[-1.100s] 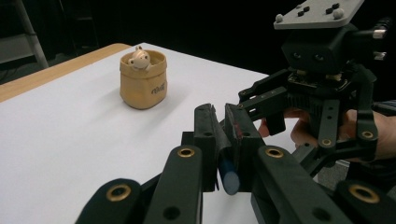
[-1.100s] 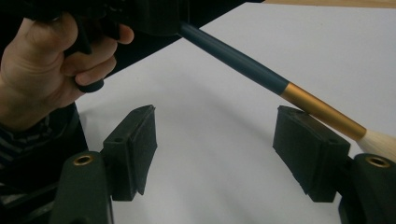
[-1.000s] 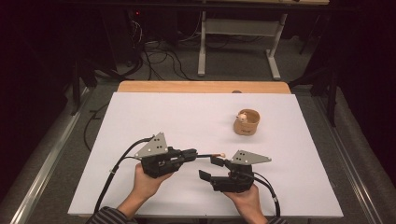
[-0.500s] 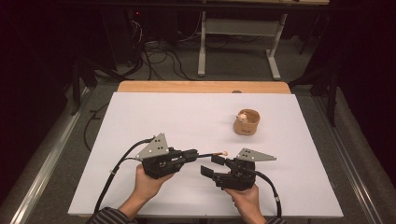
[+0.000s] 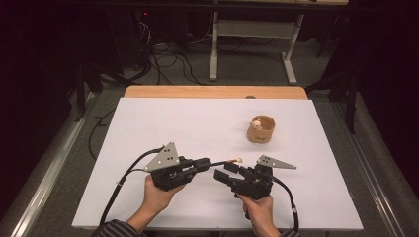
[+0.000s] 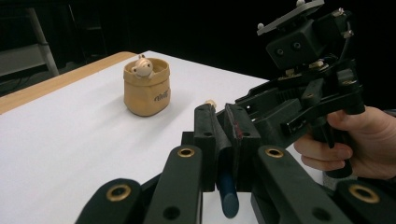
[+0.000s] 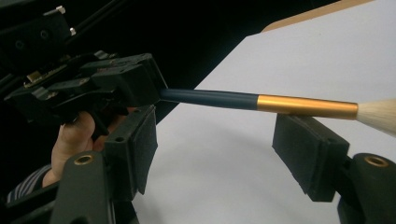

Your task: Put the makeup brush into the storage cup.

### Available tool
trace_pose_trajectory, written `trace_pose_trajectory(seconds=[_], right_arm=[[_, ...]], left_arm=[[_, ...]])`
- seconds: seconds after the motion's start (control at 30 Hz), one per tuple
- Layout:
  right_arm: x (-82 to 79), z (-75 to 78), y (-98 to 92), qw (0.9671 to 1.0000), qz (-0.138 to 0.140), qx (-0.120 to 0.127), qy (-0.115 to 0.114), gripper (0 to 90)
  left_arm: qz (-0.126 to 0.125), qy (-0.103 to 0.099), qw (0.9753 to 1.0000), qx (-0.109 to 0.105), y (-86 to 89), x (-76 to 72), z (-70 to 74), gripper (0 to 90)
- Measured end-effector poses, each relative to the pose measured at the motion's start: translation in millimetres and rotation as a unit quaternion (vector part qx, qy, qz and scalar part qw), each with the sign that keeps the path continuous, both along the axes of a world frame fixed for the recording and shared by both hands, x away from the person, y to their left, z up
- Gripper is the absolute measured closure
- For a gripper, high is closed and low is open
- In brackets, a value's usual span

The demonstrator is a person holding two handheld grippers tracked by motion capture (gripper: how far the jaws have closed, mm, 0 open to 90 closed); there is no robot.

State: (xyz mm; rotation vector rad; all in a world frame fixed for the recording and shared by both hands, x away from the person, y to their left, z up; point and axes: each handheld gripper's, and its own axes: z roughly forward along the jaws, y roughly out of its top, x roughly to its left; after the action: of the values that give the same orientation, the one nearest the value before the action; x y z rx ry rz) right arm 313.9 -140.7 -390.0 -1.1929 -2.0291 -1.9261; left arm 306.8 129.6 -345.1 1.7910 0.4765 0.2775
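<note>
One paintbrush (image 7: pixel 261 102), dark handle, gold ferrule and pale bristles, is pinched at its handle end by the left gripper (image 5: pixel 205 162), jaws pressed tight, above the white table (image 5: pixel 148 123). Its bristle end lies across the spread jaws of the right gripper (image 5: pixel 228 173), touching neither pad (image 7: pixel 308 156). Closing on the bristles rather than the ferrule could crush them; a loose handover grip could let the brush tip and drop. Well beyond both grippers stands a small tan pot (image 5: pixel 261 129) holding a figurine
</note>
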Motion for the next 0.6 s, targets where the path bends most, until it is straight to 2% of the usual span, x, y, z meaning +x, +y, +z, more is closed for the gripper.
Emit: trace_pose_trajectory(seconds=[0.37,0.6], right_arm=[[1.9,-3.9,-3.7,0.9989,-0.017,0.036,0.025,37.4],[2.3,-6.6,-4.1,0.997,-0.028,0.058,0.044,40.0]], left_arm=[[0.003,-0.005,1.0,0.0,-3.2,-1.5,-1.3,84.2],[0.004,-0.007,1.0,0.0,-5.3,-2.2,-2.4,84.3]])
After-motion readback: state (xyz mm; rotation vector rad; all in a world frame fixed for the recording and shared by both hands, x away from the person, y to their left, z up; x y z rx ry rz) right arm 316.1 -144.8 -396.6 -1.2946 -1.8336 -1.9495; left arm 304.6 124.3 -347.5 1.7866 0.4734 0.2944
